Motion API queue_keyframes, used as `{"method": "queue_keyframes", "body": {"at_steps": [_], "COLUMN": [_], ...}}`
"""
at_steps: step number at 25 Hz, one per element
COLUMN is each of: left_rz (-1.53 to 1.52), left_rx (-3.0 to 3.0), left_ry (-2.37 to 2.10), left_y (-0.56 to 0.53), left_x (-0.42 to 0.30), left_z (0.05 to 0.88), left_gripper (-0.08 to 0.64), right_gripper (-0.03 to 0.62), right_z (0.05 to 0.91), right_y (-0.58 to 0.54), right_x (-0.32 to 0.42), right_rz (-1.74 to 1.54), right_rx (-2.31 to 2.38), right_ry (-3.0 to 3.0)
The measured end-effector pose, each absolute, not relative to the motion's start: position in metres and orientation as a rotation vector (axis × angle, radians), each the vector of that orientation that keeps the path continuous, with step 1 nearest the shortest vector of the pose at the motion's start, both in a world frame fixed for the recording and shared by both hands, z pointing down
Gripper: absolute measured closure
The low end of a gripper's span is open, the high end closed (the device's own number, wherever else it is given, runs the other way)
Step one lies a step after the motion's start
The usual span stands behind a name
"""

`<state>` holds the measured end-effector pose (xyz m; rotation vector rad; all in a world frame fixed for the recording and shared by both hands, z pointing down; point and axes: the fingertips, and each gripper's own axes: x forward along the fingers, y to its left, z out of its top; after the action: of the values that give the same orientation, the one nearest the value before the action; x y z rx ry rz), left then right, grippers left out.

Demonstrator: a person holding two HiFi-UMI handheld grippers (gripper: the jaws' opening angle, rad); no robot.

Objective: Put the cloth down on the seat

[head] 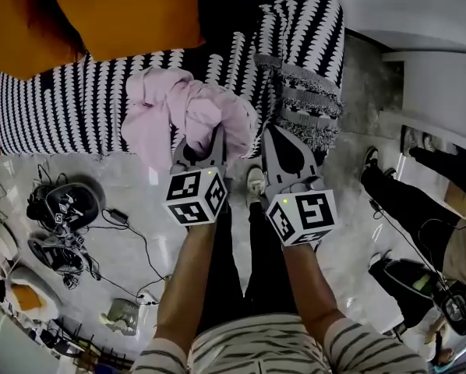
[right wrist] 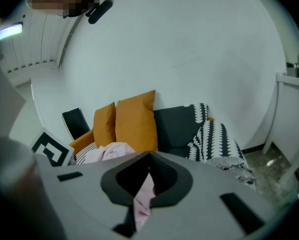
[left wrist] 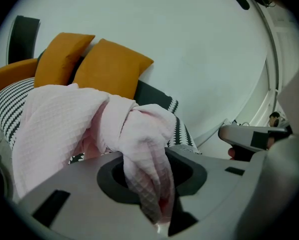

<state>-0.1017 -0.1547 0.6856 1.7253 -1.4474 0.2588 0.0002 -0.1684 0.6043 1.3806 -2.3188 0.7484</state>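
A pale pink waffle-weave cloth (head: pixel 178 104) hangs bunched over the front edge of the sofa seat (head: pixel 69 107), which has a black-and-white patterned cover. My left gripper (head: pixel 215 137) is shut on a twisted fold of the cloth (left wrist: pixel 139 149), and the rest drapes off to the left. My right gripper (head: pixel 269 135) sits just to its right, shut on a thin strip of the same cloth (right wrist: pixel 142 201). Both grippers (left wrist: pixel 158 206) (right wrist: pixel 141 209) point toward the sofa back. How much of the cloth rests on the seat I cannot tell.
Two orange cushions (head: pixel 124 10) lean at the sofa back. A fringed black-and-white throw (head: pixel 307 61) hangs over the right armrest. Cables and black devices (head: pixel 65 209) lie on the floor at left. Another person's legs (head: pixel 404 201) and a white cabinet (head: pixel 443 84) are at right.
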Motion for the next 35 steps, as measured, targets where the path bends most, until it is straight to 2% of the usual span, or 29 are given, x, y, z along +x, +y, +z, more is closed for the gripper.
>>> {"method": "queue_keyframes", "body": {"at_steps": [35], "left_rz": [0.474], "left_rx": [1.687], "left_ry": [-1.193], "left_y": [-0.209], "left_x": [-0.065], "left_z": [0.832], "left_gripper": [0.409], "right_gripper": [0.578], "right_z": [0.660], "right_y": [-0.182], "right_x": [0.014], "right_rz": [0.858], "right_rx": [1.350], "right_ry": [-2.227]}}
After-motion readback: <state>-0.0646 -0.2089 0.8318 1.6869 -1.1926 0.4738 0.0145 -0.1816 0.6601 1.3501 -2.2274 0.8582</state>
